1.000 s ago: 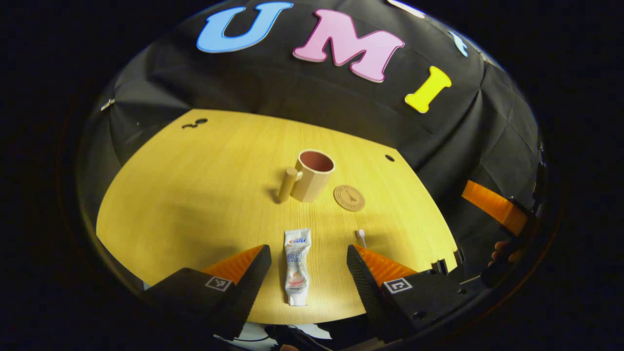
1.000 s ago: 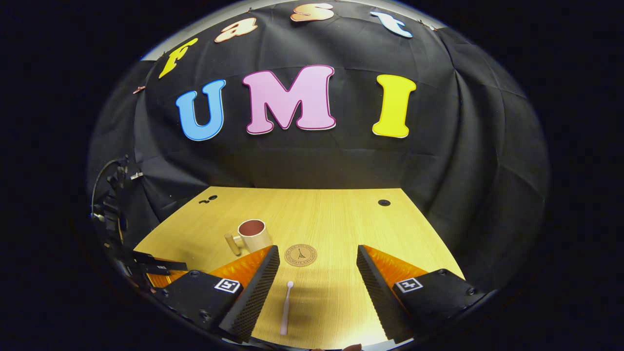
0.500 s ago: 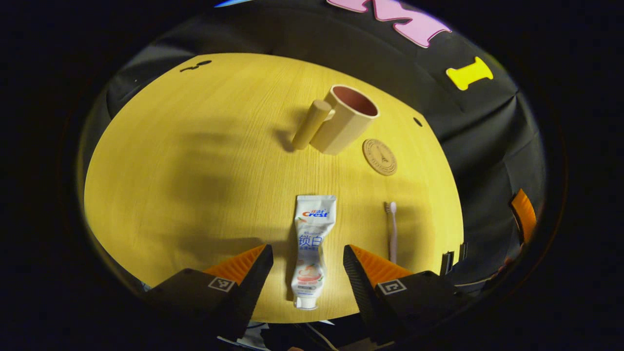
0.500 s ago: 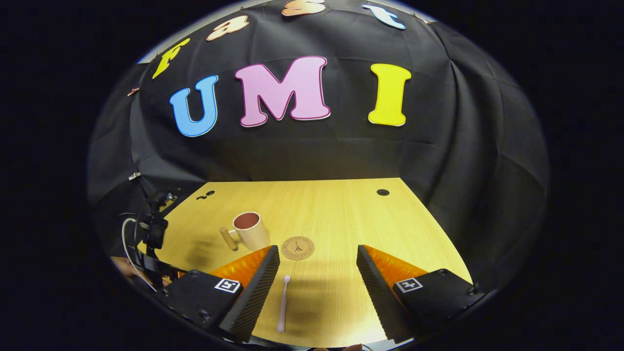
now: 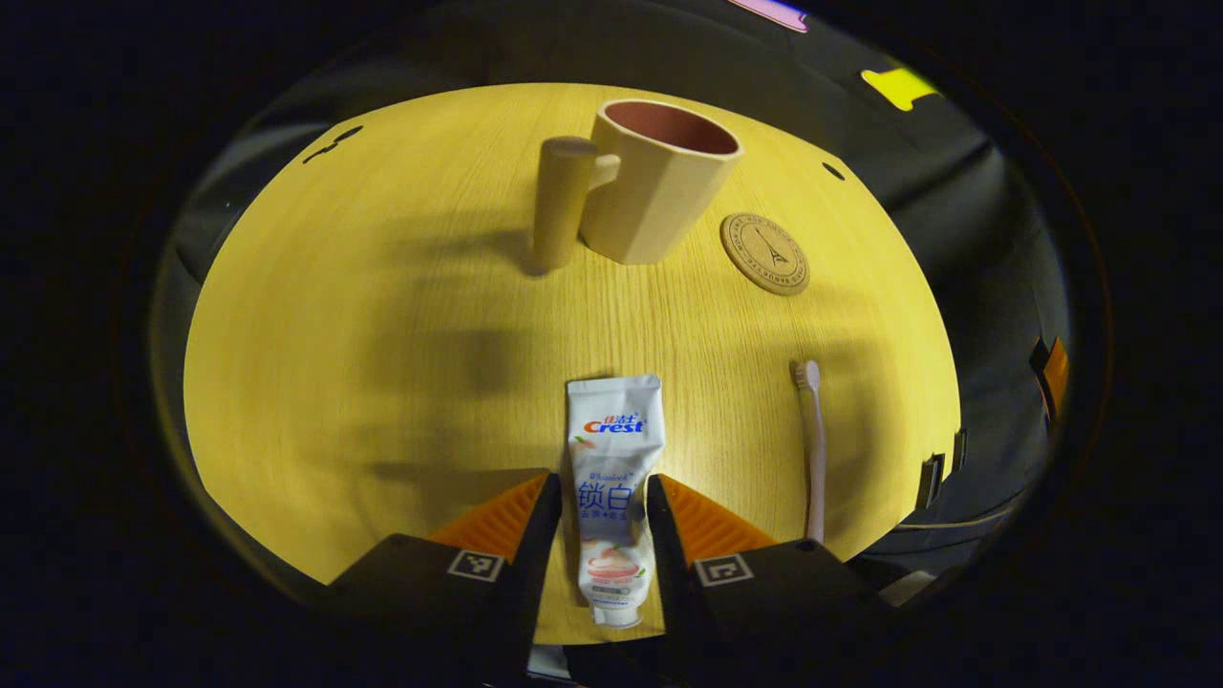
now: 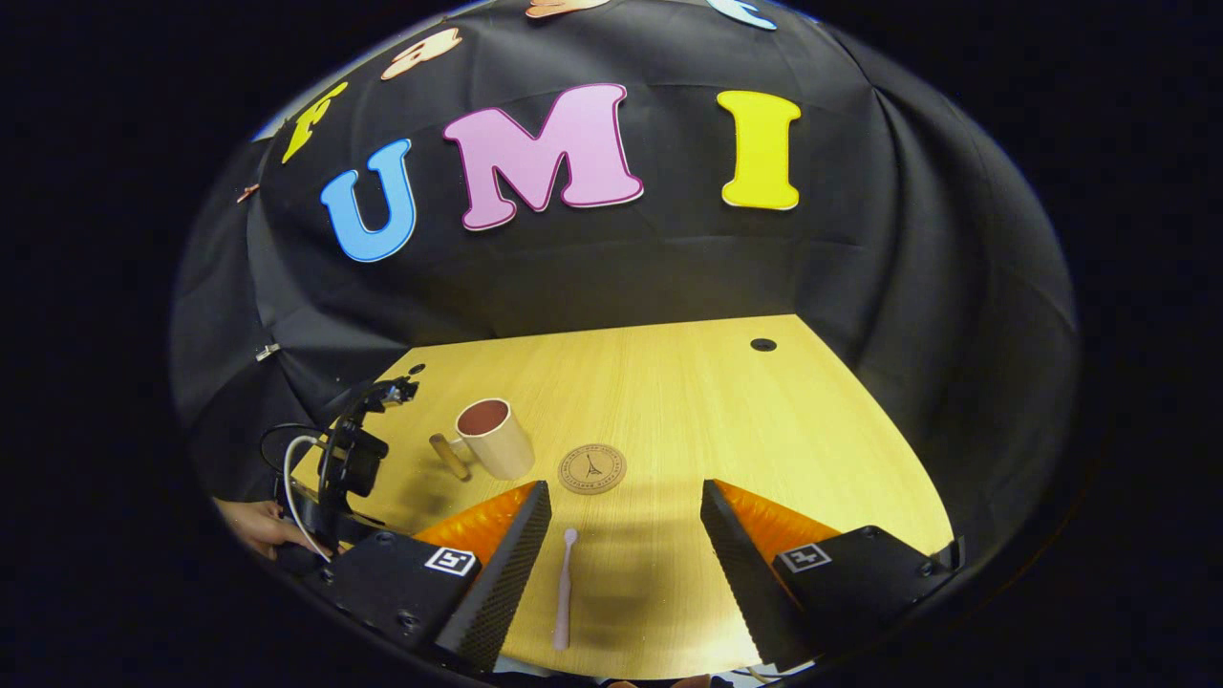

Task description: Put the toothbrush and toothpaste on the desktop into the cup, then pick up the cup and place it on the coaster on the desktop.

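Left tool closing in on the toothpaste, right tool waiting over the toothbrush.

The left tool point(image 5: 602, 535) brackets the toothpaste point(image 5: 611, 478) low in the frame, fingers narrowed beside it; whether they press yet I cannot tell. The right tool point(image 6: 626, 573) gapes wide above the toothbrush point(image 6: 565, 591) on the counter point(image 6: 764, 420). Cup point(image 5: 659, 182) and coaster point(image 5: 764, 253) sit near the top. A soft tube could buckle or slide out. Its cap end is partly cut off between the fingers.

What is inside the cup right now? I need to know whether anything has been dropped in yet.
The cup shows only its reddish inner wall; its bottom is hidden by the rim. The toothpaste and toothbrush lie on the desktop.
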### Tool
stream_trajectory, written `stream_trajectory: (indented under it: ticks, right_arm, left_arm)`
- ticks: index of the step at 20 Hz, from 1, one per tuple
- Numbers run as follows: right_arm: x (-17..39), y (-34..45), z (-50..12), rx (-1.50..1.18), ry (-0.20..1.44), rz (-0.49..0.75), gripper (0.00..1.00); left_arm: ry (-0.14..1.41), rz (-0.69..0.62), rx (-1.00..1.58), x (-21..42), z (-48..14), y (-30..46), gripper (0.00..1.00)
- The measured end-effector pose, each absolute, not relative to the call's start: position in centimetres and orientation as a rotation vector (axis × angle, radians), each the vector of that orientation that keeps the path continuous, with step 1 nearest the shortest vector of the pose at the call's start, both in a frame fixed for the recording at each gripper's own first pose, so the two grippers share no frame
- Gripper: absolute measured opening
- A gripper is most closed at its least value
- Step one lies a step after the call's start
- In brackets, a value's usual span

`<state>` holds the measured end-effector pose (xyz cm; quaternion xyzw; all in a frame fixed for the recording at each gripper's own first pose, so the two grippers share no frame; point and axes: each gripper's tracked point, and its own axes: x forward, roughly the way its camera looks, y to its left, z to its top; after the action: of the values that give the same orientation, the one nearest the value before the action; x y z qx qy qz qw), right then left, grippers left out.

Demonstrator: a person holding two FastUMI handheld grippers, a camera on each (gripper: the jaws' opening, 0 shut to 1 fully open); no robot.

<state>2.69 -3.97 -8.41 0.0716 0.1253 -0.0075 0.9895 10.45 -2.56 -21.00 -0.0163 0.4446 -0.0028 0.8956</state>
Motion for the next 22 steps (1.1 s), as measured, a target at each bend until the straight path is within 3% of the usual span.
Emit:
stream_trajectory:
  ticks: [1,3,5,12,16,22]
  right_arm:
    - [3.0,-3.8,-8.7,0.147,0.262,-0.002,0.97]
    - [4.0,-3.5,-9.3,0.157,0.291,0.033,0.98]
    - [4.4,-3.2,-10.7,0.164,0.355,0.072,0.98]
    - [4.7,-0.6,-16.1,0.227,0.57,0.235,0.99]
    - [4.2,0.8,-18.7,0.187,0.651,0.226,0.98]
    - [3.2,3.0,-21.9,0.096,0.721,0.124,0.92]
  left_arm:
    - [0.933,0.001,-0.041,10.4,-21.2,-2.7,0.44]
    - [0.947,0.0,-0.067,10.4,-21.2,-2.7,0.44]
    - [0.959,0.006,-0.117,10.7,-21.0,-2.5,0.33]
    - [0.963,-0.012,-0.131,10.7,-21.1,-2.4,0.24]
    - [0.912,-0.014,-0.104,10.8,-20.6,-2.6,0.18]
    - [0.77,-0.158,-0.018,9.3,-16.8,-0.9,0.16]
